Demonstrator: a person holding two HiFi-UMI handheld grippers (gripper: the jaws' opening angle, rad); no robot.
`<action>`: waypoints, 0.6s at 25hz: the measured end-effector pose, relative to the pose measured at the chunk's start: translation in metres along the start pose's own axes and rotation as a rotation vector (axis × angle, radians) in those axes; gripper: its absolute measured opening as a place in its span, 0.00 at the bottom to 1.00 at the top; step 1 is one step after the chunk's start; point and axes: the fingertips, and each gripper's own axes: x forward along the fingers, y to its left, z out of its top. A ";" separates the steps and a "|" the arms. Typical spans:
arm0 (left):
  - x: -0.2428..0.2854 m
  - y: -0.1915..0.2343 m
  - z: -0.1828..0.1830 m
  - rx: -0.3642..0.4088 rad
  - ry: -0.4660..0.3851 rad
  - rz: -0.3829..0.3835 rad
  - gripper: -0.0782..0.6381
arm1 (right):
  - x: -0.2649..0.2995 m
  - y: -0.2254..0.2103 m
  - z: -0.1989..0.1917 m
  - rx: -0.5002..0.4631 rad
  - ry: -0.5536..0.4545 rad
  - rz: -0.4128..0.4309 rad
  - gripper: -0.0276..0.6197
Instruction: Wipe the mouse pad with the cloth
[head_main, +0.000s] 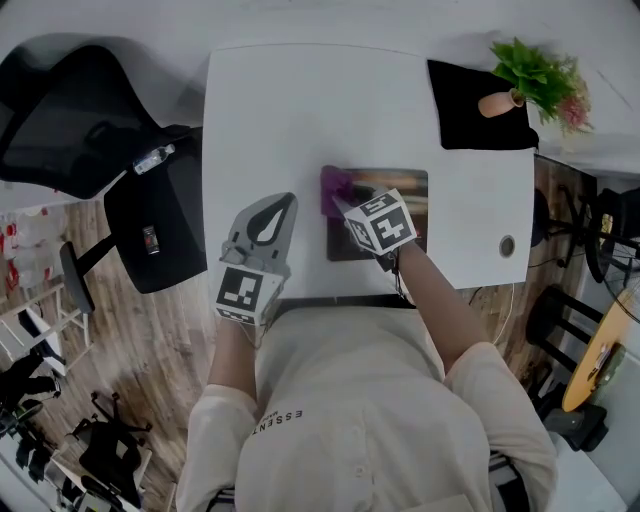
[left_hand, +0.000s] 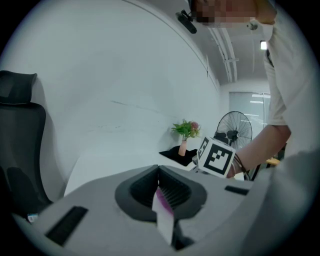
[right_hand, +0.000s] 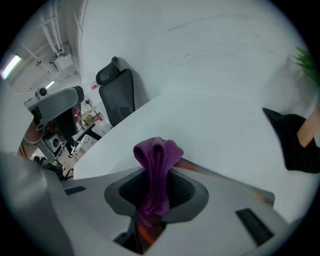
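Purple cloth is pinched between the fingers of the right gripper, which are clenched on it so that a folded bunch sticks out past their tips. Seen from the head view, that bunch sits over the far left corner of the mouse pad, though whether it presses on the pad cannot be told. The pad is a dark rectangle lying near the front edge of the white tabletop, a little right of the middle, and the right gripper's marker cube covers part of its near left side. The left gripper has its fingers closed tip to tip, grasping nothing that can be made out; only a thin white and purple sliver shows in the slit behind the tips. It is over bare tabletop just left of the pad, apart from it, pointing away from the person. At the far right corner lies a black mat, with a small vase of green leaves and pink flowers on it. A round cable grommet sits near the tabletop's right edge. A black office chair stands to the left of the tabletop.
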 end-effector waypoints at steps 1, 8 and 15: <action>0.001 -0.001 -0.001 -0.002 0.007 0.006 0.11 | -0.001 -0.002 -0.001 0.009 -0.004 0.004 0.18; 0.018 -0.017 0.008 0.005 0.003 0.021 0.11 | -0.014 -0.024 -0.014 0.033 -0.012 0.011 0.19; 0.036 -0.044 0.016 0.029 0.009 0.025 0.11 | -0.032 -0.054 -0.031 0.033 0.012 0.000 0.19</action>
